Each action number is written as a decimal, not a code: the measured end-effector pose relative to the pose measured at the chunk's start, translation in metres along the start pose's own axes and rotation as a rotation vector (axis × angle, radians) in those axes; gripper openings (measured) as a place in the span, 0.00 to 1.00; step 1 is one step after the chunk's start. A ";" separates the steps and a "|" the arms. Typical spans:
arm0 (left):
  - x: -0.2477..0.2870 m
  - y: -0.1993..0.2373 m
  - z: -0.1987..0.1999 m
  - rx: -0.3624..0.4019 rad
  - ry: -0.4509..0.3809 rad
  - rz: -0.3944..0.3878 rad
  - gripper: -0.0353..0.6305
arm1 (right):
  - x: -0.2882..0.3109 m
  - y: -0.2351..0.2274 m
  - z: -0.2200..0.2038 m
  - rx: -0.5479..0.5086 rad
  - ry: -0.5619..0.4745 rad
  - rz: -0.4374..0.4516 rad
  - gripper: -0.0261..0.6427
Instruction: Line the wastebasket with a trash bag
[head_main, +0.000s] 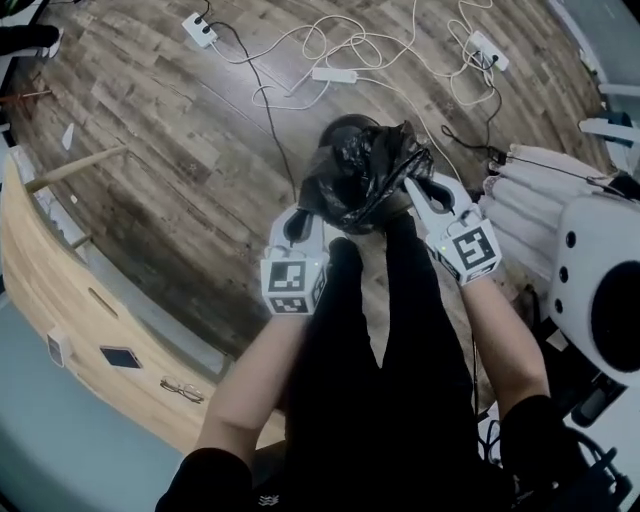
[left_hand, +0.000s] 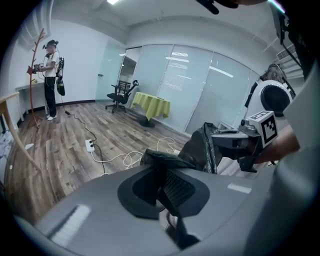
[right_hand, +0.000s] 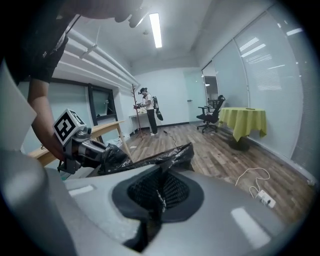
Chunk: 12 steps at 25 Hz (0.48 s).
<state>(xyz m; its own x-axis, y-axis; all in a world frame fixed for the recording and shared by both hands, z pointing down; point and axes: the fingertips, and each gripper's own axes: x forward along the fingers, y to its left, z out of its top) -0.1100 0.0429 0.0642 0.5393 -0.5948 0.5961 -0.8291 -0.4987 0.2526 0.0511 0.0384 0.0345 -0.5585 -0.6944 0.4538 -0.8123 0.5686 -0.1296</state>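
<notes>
- The crumpled black plastic trash bag (head_main: 362, 172) hung directly above the round black wastebasket (head_main: 340, 124).
- The left gripper (head_main: 300, 218) had its fingers clamped on the bag's edge; the right gripper (head_main: 416, 190) likewise.

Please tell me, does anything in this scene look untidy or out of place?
Yes. White cables and power strips lie in loose tangles across the wooden floor, just beyond the wastebasket. The trash bag is crumpled in a bunch, not spread open.
</notes>
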 end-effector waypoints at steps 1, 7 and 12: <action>0.009 0.002 -0.008 -0.004 0.014 -0.002 0.06 | 0.006 -0.002 -0.008 0.012 0.000 0.009 0.04; 0.060 0.004 -0.044 -0.029 0.053 -0.009 0.06 | 0.049 -0.013 -0.069 0.070 0.021 0.100 0.04; 0.086 -0.005 -0.064 -0.044 0.097 -0.012 0.06 | 0.069 -0.018 -0.092 0.131 0.026 0.150 0.04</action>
<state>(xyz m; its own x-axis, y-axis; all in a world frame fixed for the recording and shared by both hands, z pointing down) -0.0690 0.0346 0.1625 0.5339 -0.5239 0.6637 -0.8297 -0.4759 0.2918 0.0425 0.0212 0.1494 -0.6717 -0.5938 0.4430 -0.7362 0.6015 -0.3100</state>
